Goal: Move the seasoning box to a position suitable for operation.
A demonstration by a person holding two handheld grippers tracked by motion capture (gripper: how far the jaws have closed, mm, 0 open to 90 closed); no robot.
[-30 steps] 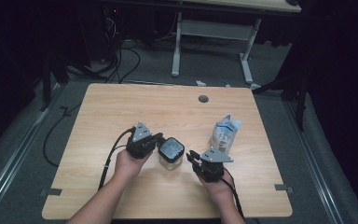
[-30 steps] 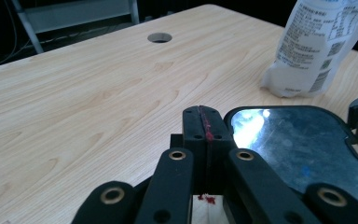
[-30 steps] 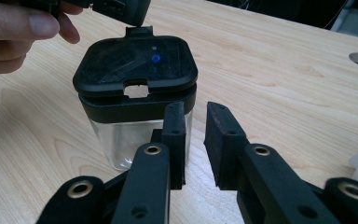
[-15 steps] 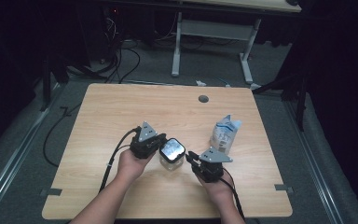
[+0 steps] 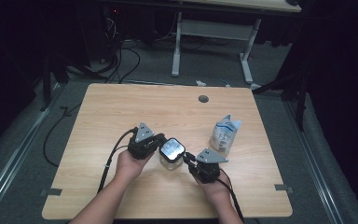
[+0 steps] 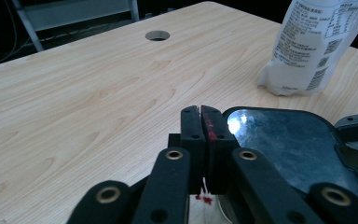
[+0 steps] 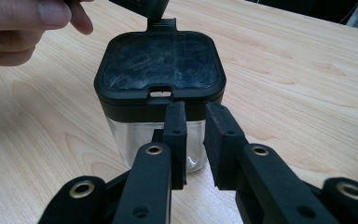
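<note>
A small clear jar (image 5: 171, 161) with a square black lid (image 7: 161, 60) stands near the table's front middle. My left gripper (image 5: 161, 142) is at the jar's left, its jaws pressed shut (image 6: 200, 112) right at the lid's edge (image 6: 279, 140). Whether it pinches the lid's small tab (image 7: 162, 23) I cannot tell. From the jar's right side my right gripper (image 5: 186, 157) points at it. Its jaws (image 7: 194, 109) stand a little apart just below the lid's front latch, with nothing between them.
A white pouch (image 5: 225, 133) with printed labels stands to the right of the jar, behind the right hand. A round cable hole (image 5: 203, 99) sits near the table's far edge. Bare wood (image 5: 121, 107) spreads to the left and behind.
</note>
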